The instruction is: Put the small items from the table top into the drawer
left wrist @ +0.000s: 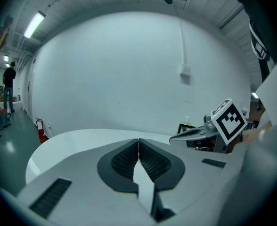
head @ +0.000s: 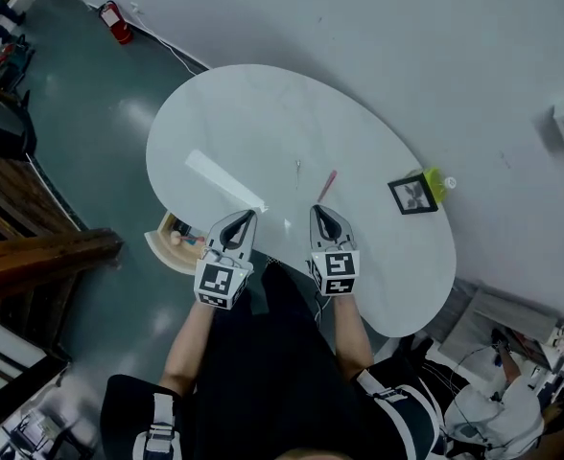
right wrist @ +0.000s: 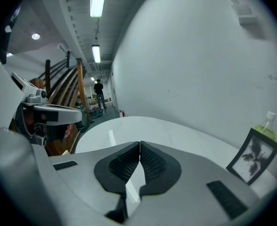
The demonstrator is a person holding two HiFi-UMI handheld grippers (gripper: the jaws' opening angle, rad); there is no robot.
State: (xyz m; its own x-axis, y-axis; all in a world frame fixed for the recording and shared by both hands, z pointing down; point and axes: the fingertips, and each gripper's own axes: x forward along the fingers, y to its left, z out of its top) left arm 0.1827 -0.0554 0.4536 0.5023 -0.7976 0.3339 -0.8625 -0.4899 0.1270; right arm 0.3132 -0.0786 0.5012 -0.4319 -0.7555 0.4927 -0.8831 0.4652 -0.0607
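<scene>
Open pale wooden drawer (head: 162,241) — left of the left tool (head: 252,215) and below the edge of the oval white bench (head: 263,113). Something small and round lies inside; kind unclear.

Left tool: jaws pressed together, nothing between them, hovering over the near bench edge. The pale stripe ahead of it reads as lamp glare, not an item.

Thin silvery sliver (head: 298,169): well ahead, between the two tools.

Slim red stick (head: 327,185): flat on the bench just ahead of the right tool (head: 317,210), not touching it. Right tool likewise closed tight and empty.

Far right of the right tool: black picture frame (head: 413,195), with a yellow-green bottle (head: 436,182) just behind it.

Step, as I judge it: approach for a first pick. The right tool's jaws should open before descending, straddle the red stick across its narrow width at mid-length and come low, since the stick lies flat. Then pinch and lift clear before swinging left to the drawer.

Count — tools two, drawer one, small bench items two, frame one, bottle one.
</scene>
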